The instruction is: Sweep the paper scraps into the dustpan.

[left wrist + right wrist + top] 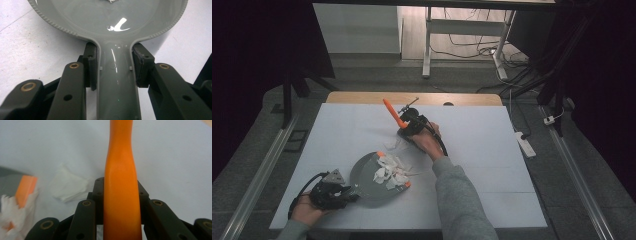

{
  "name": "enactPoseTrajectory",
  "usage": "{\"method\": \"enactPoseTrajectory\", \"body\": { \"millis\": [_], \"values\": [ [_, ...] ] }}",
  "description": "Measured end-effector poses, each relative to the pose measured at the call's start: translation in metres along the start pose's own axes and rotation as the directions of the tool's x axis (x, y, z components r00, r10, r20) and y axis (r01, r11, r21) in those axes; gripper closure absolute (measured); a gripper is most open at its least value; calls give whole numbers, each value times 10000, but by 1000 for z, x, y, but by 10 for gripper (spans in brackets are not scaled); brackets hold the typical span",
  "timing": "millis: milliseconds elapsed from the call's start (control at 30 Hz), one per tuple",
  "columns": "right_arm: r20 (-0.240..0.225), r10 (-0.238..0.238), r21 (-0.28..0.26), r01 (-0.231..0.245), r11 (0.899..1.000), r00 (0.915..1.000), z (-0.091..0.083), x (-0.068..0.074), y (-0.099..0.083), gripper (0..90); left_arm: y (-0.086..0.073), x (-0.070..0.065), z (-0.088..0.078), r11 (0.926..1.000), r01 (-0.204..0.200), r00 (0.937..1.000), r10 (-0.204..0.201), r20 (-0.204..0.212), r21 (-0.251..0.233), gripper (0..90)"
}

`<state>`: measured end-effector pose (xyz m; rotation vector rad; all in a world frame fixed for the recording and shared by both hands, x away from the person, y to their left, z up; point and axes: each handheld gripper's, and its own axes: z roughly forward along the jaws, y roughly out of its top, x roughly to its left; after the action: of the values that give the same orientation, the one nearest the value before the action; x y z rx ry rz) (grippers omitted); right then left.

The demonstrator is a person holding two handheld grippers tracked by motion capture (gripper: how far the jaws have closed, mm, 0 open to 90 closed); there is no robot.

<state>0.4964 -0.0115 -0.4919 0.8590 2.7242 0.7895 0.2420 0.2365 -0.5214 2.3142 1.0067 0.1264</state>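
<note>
Left gripper [113, 66] clamps grey dustpan [369, 176] by handle, steadying it flat for scraps [390, 168]. Right gripper [120, 187] grips orange brush handle [120, 182], raised, likely sweeping paper [68, 185] panward.

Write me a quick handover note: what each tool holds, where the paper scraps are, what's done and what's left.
Left tool: shut on the handle of the grey dustpan, which lies flat on the table.
Right tool: shut on the orange brush handle, raised beyond the dustpan.
Paper scraps: most are piled in the dustpan; one scrap lies on the table beside it.
Done: most of it appears swept in.
Left, probably: sweep in the stray scrap, then empty the dustpan.
</note>
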Motion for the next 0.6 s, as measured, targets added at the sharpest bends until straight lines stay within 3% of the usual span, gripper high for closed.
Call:
{"method": "enactPoseTrajectory", "body": {
  "millis": [133,300,367,600],
  "values": [
    [-302,-534,197,540,9983,9981,-3,17,-4,715,0,1,0,10000,44,10000,-44,35,0,612],
    [-826,-685,66,692,9976,9942,-8,29,-13,715,0,1,1,10000,51,10000,-52,23,26,612],
    [-1255,-764,-2,770,9970,9891,-13,39,-19,715,0,1,1,10000,50,10000,-50,19,25,612],
    [-1804,-1087,-272,1055,9940,9776,-20,58,-29,714,0,1,1,10000,45,10000,-45,-2,78,612]
  ]
}}
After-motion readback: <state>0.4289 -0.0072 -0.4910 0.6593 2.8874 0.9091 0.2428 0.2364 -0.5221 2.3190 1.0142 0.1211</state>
